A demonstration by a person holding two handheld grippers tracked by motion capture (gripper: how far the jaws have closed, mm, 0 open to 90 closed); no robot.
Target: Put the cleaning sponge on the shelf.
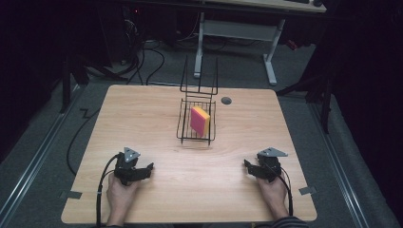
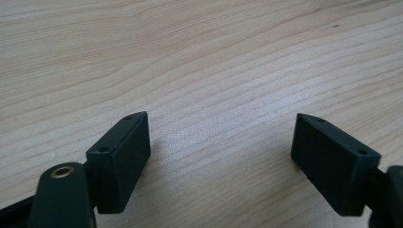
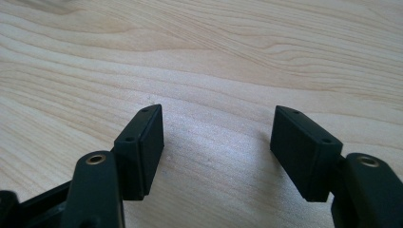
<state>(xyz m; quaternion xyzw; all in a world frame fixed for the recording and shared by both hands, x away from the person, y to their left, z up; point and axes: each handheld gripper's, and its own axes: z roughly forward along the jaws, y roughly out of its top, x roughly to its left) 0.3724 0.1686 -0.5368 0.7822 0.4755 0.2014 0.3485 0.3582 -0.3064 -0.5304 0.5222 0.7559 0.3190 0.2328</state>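
With both my left tool [image 1: 148, 168] and right tool [image 1: 247, 165] spread apart and empty low over the pale wooden bench [image 1: 157, 204], I fear snagging the black wire basket [image 1: 181, 128] well ahead of them (it looks light) and tipping out its upright pink-and-yellow sponge [image 1: 200, 120].

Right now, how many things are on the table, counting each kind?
Wire basket: 1
Pink and yellow sponge standing in the basket: 1
Tongs: 2, left and right, both open
Total: 4
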